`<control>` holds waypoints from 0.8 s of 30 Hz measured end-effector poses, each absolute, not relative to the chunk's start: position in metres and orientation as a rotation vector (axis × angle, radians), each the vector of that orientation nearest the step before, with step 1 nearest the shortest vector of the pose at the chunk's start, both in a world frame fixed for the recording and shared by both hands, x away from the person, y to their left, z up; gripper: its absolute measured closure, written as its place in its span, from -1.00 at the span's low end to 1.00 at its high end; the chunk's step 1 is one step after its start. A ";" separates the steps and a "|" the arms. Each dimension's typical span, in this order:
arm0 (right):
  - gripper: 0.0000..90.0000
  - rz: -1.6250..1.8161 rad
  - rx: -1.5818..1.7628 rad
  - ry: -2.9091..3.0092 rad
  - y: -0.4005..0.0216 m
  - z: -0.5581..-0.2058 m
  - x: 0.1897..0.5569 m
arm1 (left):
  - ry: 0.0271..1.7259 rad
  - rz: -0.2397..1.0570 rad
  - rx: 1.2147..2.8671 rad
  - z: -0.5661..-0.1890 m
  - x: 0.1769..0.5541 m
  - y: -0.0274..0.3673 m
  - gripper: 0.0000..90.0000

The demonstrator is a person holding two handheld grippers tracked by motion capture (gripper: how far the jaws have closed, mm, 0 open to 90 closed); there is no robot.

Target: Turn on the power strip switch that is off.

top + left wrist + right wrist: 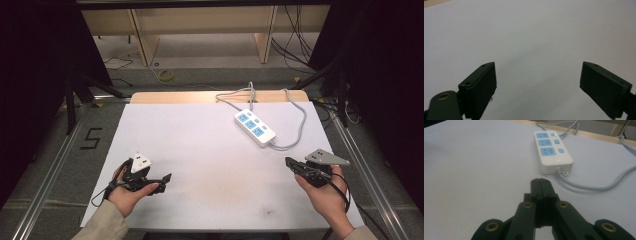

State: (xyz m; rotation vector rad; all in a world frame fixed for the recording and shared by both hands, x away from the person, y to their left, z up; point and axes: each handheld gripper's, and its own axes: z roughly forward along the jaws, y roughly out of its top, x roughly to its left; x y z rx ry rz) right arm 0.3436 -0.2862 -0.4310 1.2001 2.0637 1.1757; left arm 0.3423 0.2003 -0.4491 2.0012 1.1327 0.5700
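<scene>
Two hand-held grippers (165, 177) (289, 162) flank one power strip (255, 128).

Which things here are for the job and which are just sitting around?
For the job: power strip, its grey cord, left gripper open, right gripper shut and pointing at the strip.

Just sitting around: yellow cable on the floor, black wires, wooden legs.

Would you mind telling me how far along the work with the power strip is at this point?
Nothing looks done yet: the power strip lies untouched on the white table cover, its cable trailing off the far edge. In hand: nothing; the right gripper is shut and empty, aimed toward the strip, and the left gripper is open over bare cover. Reaching the strip and handling it are all still left.
</scene>
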 end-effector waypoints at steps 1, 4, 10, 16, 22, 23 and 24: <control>1.00 1.172 1.197 2.062 -0.285 -0.431 0.345 | 1.134 0.569 2.001 -0.449 0.343 0.200 -0.70; 1.00 1.166 1.187 2.067 -0.283 -0.430 0.348 | 1.143 0.564 1.992 -0.450 0.344 0.201 -0.69; 1.00 1.150 1.189 2.064 -0.277 -0.426 0.361 | 1.146 0.560 1.991 -0.450 0.344 0.199 -0.68; 1.00 1.132 1.191 2.071 -0.273 -0.426 0.374 | 1.155 0.562 1.990 -0.451 0.344 0.200 -0.68; 1.00 1.116 1.206 2.072 -0.270 -0.424 0.387 | 1.155 0.559 1.989 -0.451 0.344 0.200 -0.68; 1.00 1.116 1.206 2.072 -0.270 -0.424 0.387 | 1.155 0.559 1.989 -0.451 0.344 0.200 -0.68; 1.00 1.115 1.207 2.072 -0.270 -0.424 0.389 | 1.154 0.559 1.989 -0.451 0.345 0.200 -0.68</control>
